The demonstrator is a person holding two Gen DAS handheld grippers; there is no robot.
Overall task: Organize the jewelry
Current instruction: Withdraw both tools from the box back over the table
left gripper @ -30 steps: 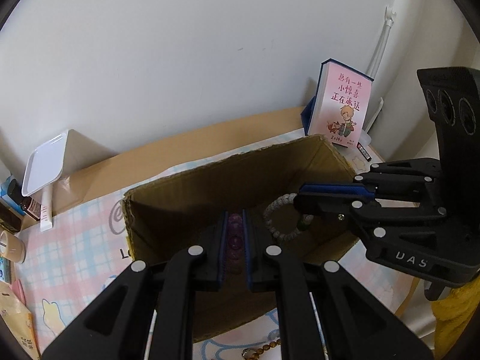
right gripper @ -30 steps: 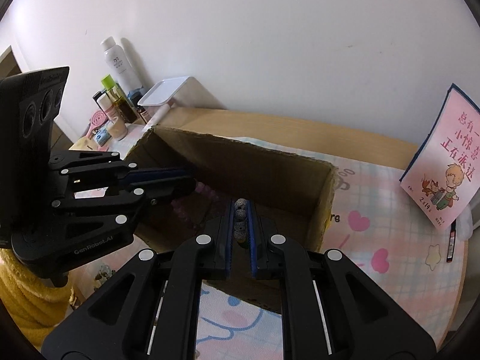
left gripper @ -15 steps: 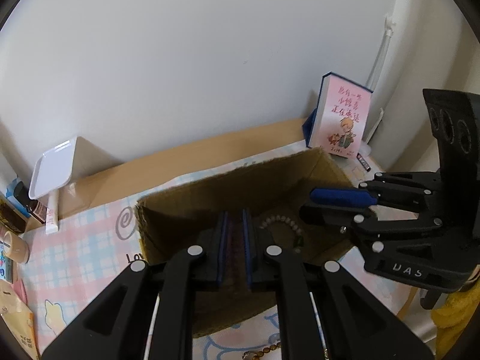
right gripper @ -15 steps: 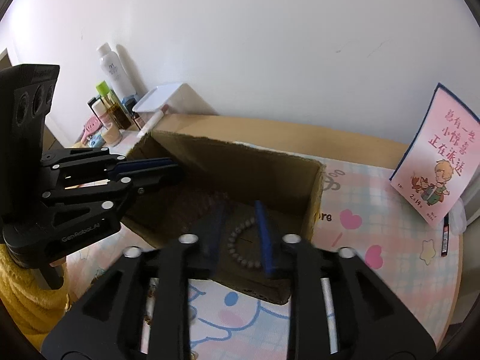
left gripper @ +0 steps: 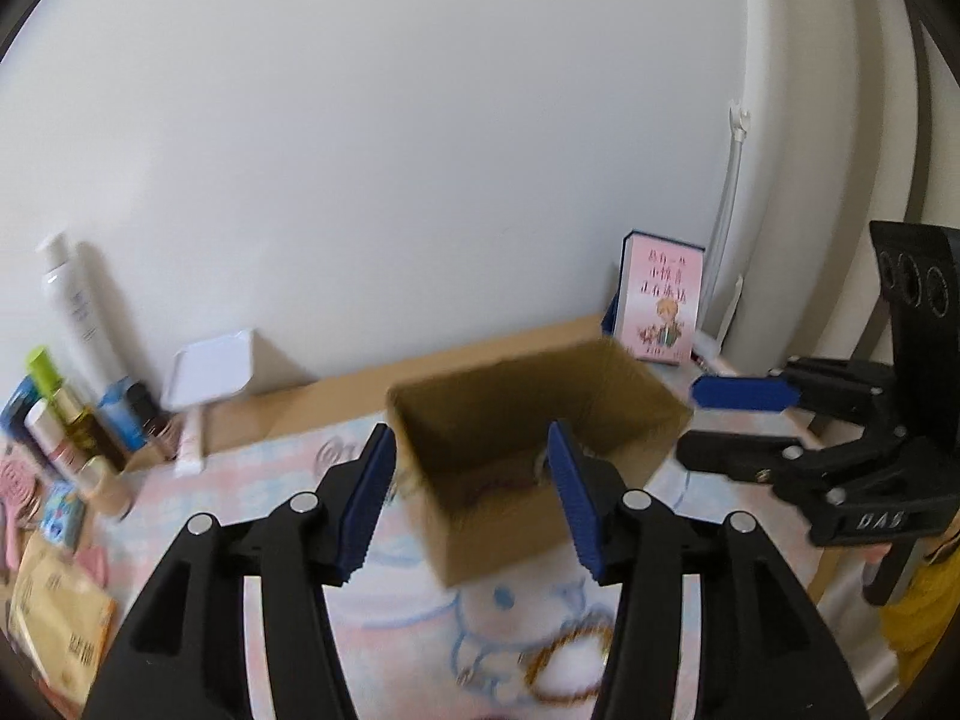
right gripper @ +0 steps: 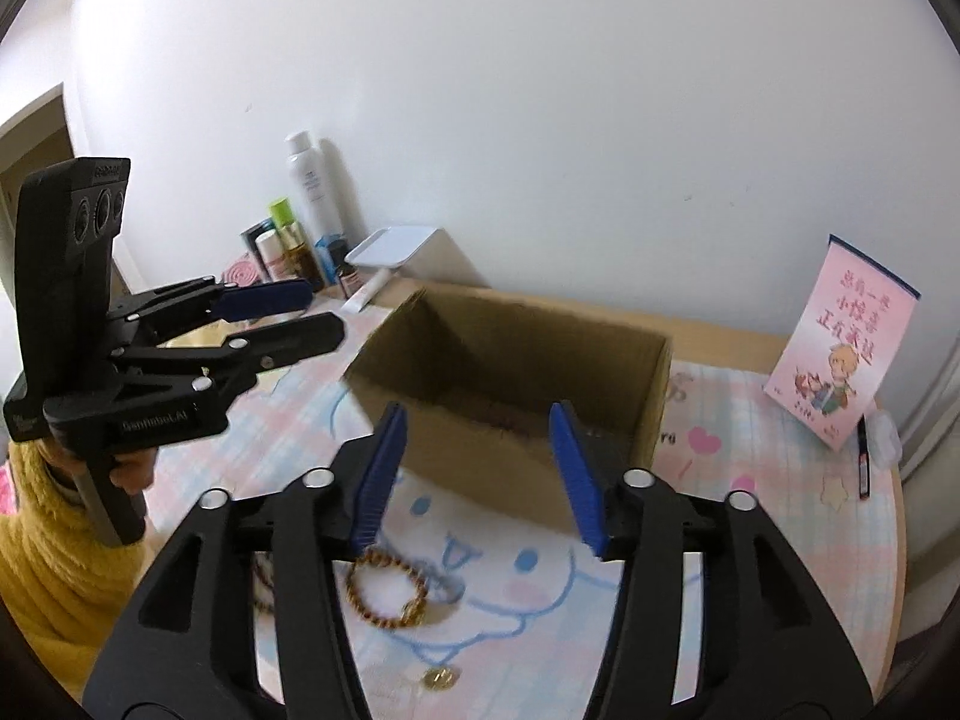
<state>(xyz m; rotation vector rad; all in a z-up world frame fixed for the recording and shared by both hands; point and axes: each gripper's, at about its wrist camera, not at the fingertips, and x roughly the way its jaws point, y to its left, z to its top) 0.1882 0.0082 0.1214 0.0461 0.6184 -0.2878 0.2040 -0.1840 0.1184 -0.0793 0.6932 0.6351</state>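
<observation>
Two hand-held grippers hang over a pink cartoon-print mat (right gripper: 750,456), both with jaws opening and nothing between the blue pads. The left gripper (left gripper: 471,498) and right gripper (right gripper: 480,471) face an open cardboard box (right gripper: 600,438) in the middle of the mat; blur hides most of what lies inside. A brown bead bracelet (right gripper: 387,594) sits on the mat just in front of the box, a gold coin-like piece (right gripper: 441,678) nearer still. A pink book (right gripper: 843,342) leans against the far right wall; bottles (right gripper: 309,186) crowd the far left.
</observation>
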